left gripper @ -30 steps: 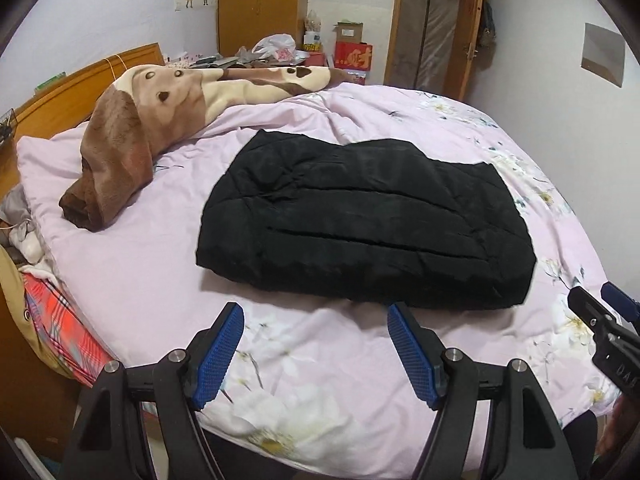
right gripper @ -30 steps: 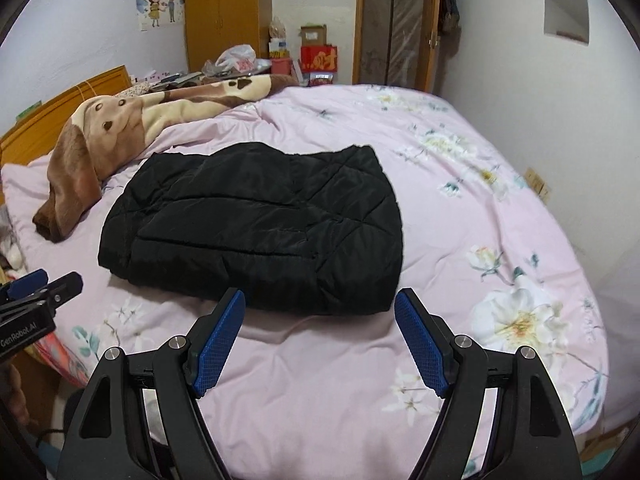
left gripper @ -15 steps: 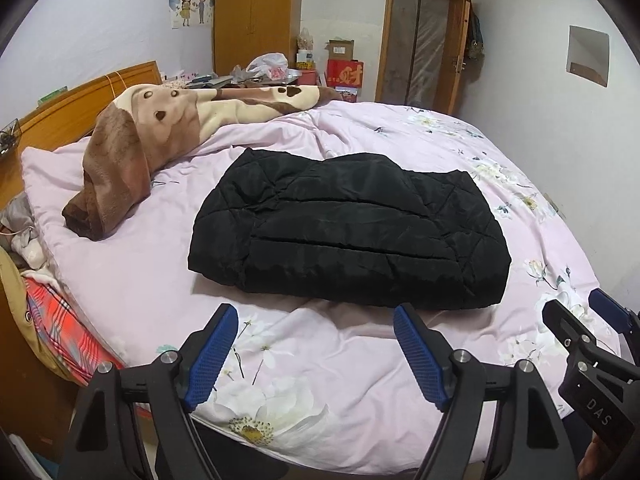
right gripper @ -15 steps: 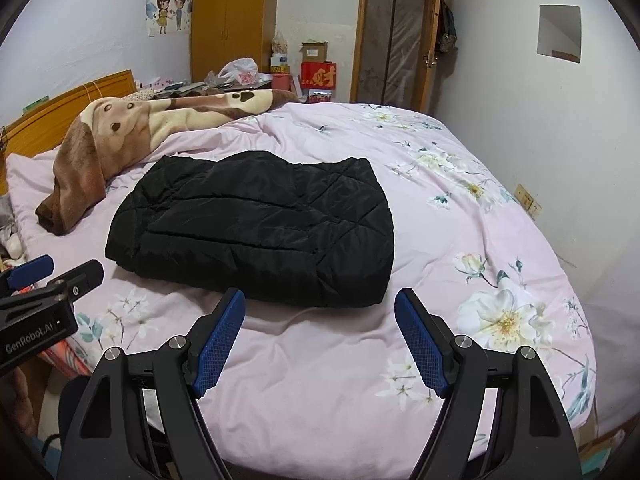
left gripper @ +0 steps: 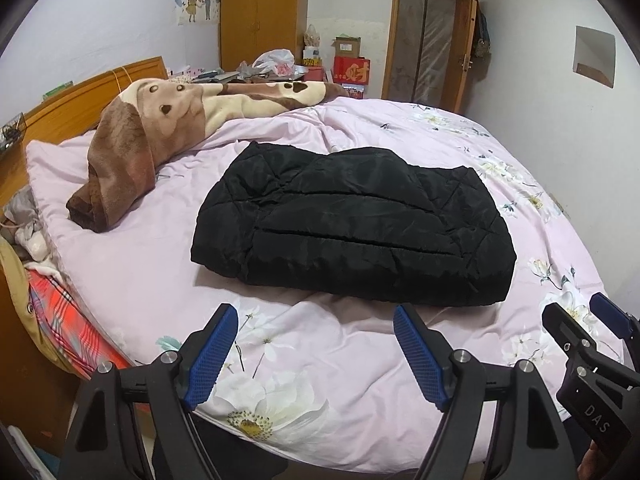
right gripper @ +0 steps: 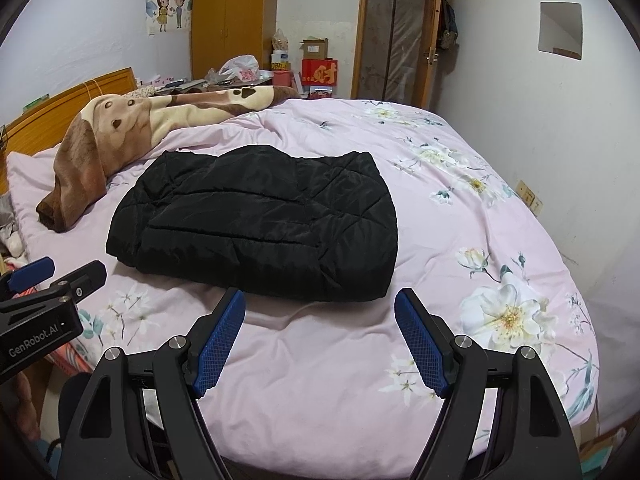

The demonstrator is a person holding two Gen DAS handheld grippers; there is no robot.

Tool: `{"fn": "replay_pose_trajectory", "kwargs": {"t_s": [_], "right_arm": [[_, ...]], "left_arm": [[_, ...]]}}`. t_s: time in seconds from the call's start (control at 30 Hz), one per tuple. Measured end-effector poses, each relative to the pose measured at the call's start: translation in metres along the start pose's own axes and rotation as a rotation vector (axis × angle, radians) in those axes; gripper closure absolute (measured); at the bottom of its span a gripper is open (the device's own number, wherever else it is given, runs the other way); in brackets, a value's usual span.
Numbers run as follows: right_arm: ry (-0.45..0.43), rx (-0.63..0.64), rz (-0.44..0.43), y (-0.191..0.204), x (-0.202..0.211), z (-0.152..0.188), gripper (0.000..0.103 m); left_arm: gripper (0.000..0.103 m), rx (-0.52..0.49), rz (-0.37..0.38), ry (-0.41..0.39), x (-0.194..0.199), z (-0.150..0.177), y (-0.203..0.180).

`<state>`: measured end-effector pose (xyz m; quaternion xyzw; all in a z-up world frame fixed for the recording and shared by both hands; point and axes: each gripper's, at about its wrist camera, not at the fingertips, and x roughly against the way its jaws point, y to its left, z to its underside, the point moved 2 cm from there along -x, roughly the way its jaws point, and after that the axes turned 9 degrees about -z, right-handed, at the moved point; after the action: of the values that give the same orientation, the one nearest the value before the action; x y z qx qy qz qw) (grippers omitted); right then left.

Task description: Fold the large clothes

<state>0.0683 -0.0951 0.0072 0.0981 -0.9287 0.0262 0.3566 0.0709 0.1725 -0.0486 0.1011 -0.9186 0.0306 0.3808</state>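
Leaning at far left: wooden headboard, with a brown-and-cream dog-print blanket trailing beside it across the pink floral bed. Hanging on the wall above: cartoon-couple poster, with no legible text. Lying flat mid-bed, folded into a thick rectangle: black quilted jacket, touching neither gripper. Standing near the door beyond: red box, showing a gold character, seemingly 财. Hovering over the near bed edge, short of the jacket: left gripper, jaws wide, having just been opening, holding nothing, body reading "GenRobot.AI" in the right wrist view. Hovering just right of it: right gripper, spreading equally wide and empty, side reading "DAS".
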Motion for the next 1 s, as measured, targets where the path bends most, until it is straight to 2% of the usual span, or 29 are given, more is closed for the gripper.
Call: {"fn": "replay_pose_trajectory", "kwargs": {"t_s": [0.07, 0.37, 1.0], "right_arm": [[-0.001, -0.002, 0.000, 0.0004, -0.0002, 0.0003, 0.026], [0.005, -0.006, -0.001, 0.0000, -0.0010, 0.0011, 0.026], [0.007, -0.007, -0.001, 0.0020, -0.0014, 0.0019, 0.026]], "left_arm": [[0.023, 0.009, 0.014, 0.002, -0.0014, 0.0008, 0.0013], [0.023, -0.021, -0.013, -0.002, -0.0037, 0.0023, -0.0016], [0.023, -0.034, 0.027, 0.010, -0.0045, 0.0050, -0.0049]]}}
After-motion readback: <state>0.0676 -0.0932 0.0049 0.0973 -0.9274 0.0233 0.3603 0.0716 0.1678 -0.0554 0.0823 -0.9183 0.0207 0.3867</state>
